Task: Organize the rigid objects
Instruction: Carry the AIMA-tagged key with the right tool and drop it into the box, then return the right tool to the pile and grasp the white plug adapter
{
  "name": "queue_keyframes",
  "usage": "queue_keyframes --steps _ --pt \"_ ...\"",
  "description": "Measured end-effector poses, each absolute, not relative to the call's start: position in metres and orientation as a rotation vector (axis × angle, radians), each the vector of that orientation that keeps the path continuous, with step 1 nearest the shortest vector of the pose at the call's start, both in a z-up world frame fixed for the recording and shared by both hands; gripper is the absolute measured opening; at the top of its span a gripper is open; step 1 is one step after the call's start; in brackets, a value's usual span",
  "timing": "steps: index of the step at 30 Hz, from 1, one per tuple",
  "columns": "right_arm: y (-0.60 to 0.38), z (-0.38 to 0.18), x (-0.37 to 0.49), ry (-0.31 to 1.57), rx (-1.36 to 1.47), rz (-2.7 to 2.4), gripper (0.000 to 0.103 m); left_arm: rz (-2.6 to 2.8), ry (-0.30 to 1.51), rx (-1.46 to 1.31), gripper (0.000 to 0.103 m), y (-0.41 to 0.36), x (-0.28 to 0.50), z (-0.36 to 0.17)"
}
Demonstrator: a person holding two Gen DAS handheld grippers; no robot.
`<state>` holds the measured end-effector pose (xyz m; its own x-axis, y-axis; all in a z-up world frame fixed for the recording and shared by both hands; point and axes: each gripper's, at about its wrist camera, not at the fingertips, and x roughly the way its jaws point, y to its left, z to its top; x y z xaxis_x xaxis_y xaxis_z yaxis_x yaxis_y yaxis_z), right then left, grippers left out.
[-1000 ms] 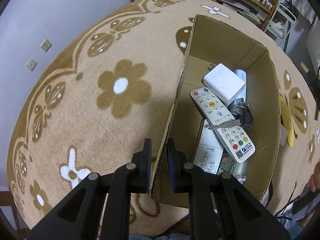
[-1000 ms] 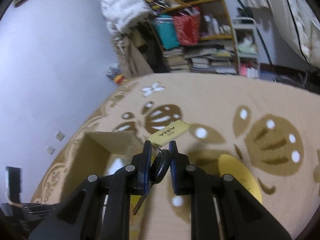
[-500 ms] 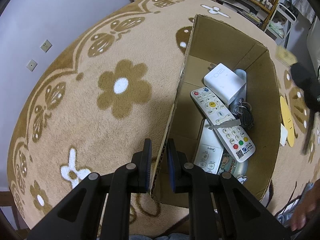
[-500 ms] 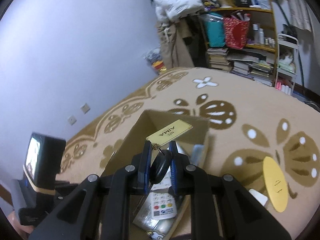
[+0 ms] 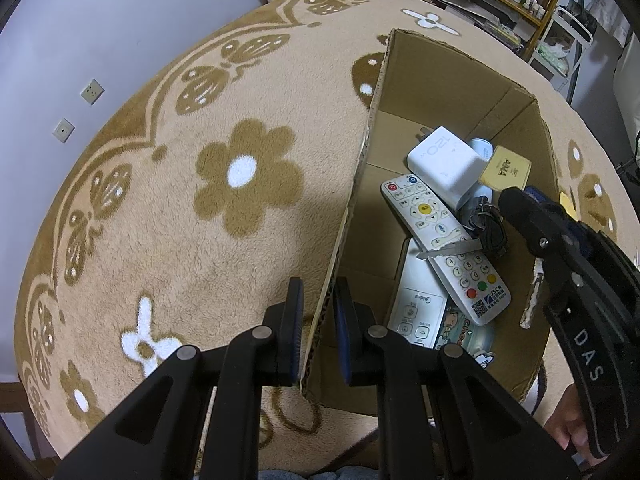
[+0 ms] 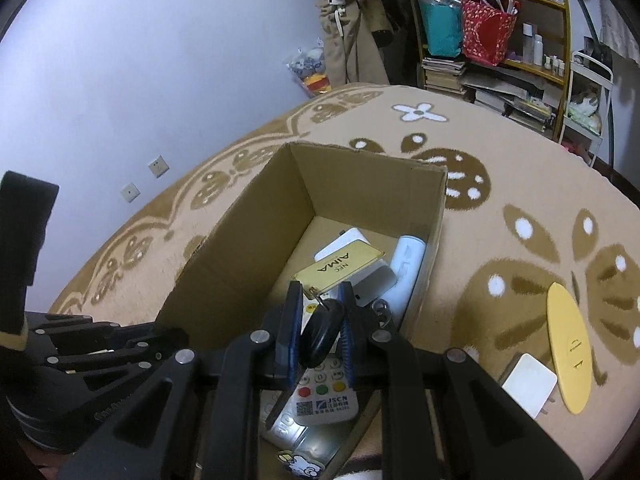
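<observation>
My left gripper (image 5: 318, 308) is shut on the left wall of an open cardboard box (image 5: 360, 168) that stands on a beige flowered blanket. Inside the box lie a white remote (image 5: 444, 236), a second white remote (image 5: 416, 312), a white charger (image 5: 444, 166) and a black key bunch (image 5: 490, 226). My right gripper (image 6: 318, 312) is shut on a black key (image 6: 322, 332) with a yellow tag (image 6: 340, 266), held above the box's inside. In the left wrist view the right gripper (image 5: 516, 204) reaches in from the right with the tag (image 5: 506, 168) hanging ahead of it.
On the blanket to the right of the box lie a yellow oval disc (image 6: 568, 344) and a small white square piece (image 6: 528, 378). Shelves with books and bags (image 6: 492, 40) stand at the back. A hand (image 5: 568, 424) shows at the lower right of the left wrist view.
My right gripper has swung with the key from over the blanket to above the box and rolled. It now shows in the left wrist view. The left gripper has kept still on the box wall.
</observation>
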<state>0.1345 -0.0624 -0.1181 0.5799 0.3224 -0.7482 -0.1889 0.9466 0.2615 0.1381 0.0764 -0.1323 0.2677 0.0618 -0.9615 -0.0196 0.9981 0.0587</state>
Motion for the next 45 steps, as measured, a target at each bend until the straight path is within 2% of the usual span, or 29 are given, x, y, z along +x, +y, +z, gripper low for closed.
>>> queue_keyframes --steps 17,18,20,21,23,28,31,45 --pt "-0.055 -0.122 0.133 0.936 0.102 0.276 0.020 0.052 1.298 0.021 0.015 0.079 0.138 -0.133" --pt "-0.055 -0.120 0.132 0.929 0.096 0.272 0.023 0.052 1.299 0.017 0.015 0.079 0.138 -0.133" --pt "-0.056 -0.114 0.131 0.919 0.094 0.267 0.038 0.050 1.300 0.008 0.016 0.080 0.138 -0.133" --pt "-0.058 -0.112 0.130 0.916 0.097 0.264 0.049 0.051 1.299 0.007 0.015 0.080 0.138 -0.133" --pt "-0.063 -0.102 0.128 0.903 0.093 0.242 0.056 0.050 1.299 0.009 0.015 0.080 0.138 -0.133" --pt "-0.088 -0.087 0.124 0.861 0.131 0.133 0.095 0.050 1.299 0.009 0.016 0.080 0.138 -0.133" --pt "-0.106 -0.086 0.121 0.838 0.137 0.062 0.101 0.051 1.299 0.013 0.016 0.080 0.138 -0.133" --pt "-0.176 -0.135 0.114 0.956 0.214 -0.202 0.101 0.055 1.299 0.014 0.016 0.081 0.138 -0.134"
